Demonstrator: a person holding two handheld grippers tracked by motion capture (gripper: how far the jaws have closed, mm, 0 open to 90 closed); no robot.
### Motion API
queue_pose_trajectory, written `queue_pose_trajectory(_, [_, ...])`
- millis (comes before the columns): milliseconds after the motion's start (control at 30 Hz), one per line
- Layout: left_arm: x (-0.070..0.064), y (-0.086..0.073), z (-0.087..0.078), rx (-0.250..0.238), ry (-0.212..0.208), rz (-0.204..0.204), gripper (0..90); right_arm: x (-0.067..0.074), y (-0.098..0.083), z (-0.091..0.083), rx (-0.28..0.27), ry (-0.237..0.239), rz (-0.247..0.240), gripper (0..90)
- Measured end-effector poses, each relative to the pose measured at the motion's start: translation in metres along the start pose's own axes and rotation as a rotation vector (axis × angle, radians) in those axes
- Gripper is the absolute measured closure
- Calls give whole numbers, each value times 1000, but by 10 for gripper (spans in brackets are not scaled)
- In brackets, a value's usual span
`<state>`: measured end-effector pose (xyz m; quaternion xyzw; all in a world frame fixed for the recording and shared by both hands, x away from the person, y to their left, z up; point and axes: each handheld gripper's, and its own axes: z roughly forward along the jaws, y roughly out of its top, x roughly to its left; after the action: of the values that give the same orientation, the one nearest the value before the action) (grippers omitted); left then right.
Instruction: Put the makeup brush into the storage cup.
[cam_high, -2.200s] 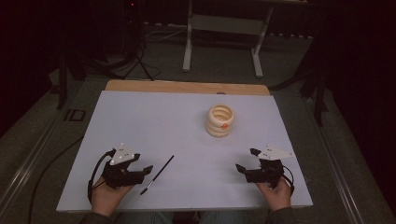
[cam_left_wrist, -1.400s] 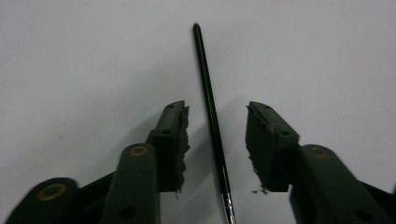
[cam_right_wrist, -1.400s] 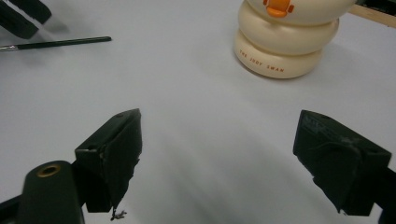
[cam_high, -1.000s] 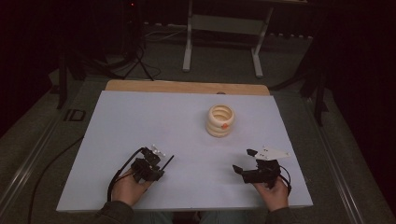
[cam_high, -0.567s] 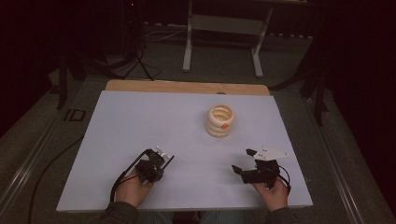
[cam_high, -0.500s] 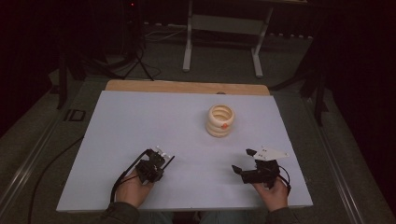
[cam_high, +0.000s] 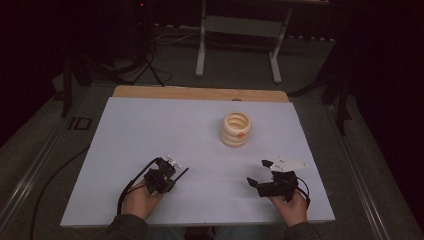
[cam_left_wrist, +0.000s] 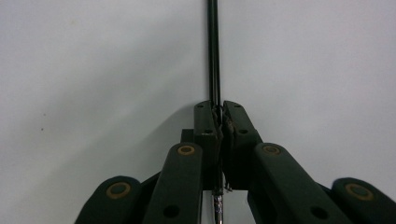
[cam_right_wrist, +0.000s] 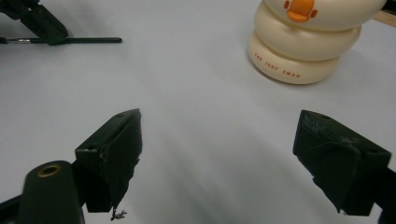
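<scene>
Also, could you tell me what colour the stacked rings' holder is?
Cream, with an orange mark near the top; the ring stack shows best in the right gripper view.

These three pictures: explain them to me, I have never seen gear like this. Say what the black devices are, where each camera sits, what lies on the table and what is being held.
No robot is at work here: a person sits at a white table and holds a hand-operated clamp with two black jaws in each hand.

The high view looks down from above the person's side. The left gripper is at the lower left, the right gripper at the lower right. The other two pictures come from small cameras riding on the clamps, looking along their jaws.

On the table stands a cream stack of rings with an orange mark. In the right gripper view it sits beyond the jaws, which stand wide apart with nothing between them.

The left gripper is closed on a thin black stick, which runs straight out ahead of it close over the table.
</scene>
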<state>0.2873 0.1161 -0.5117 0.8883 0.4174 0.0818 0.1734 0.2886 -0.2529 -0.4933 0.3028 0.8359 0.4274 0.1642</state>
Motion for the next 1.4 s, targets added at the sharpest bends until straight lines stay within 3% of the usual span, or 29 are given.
queue_pose_trajectory(400, [9, -3, -23, -84, -8, 11, 863, 12, 12, 5, 17, 75, -53, 156])
queue_pose_trajectory(800, [8, 7, -59, -154, -15, 82, 863, 20, 42, 11, 15, 189, -104, 154])
queue_pose_trajectory(900, [8, 9, -66, -171, -28, 97, 863, 23, 53, 12, 21, 228, -135, 150])
queue_pose_trajectory(1000, [6, 10, -70, -181, -34, 109, 863, 26, 62, 12, 22, 237, -159, 150])
queue_pose_trajectory(1067, [3, 11, -75, -191, -50, 143, 863, 30, 76, 11, 15, 251, -195, 155])
queue_pose_trajectory(1200, [-3, 14, -79, -206, -82, 172, 863, 35, 93, 12, 24, 276, -247, 184])
queue_pose_trajectory(1400, [-17, 19, -81, -220, -121, 240, 863, 45, 109, 18, 38, 329, -326, 217])
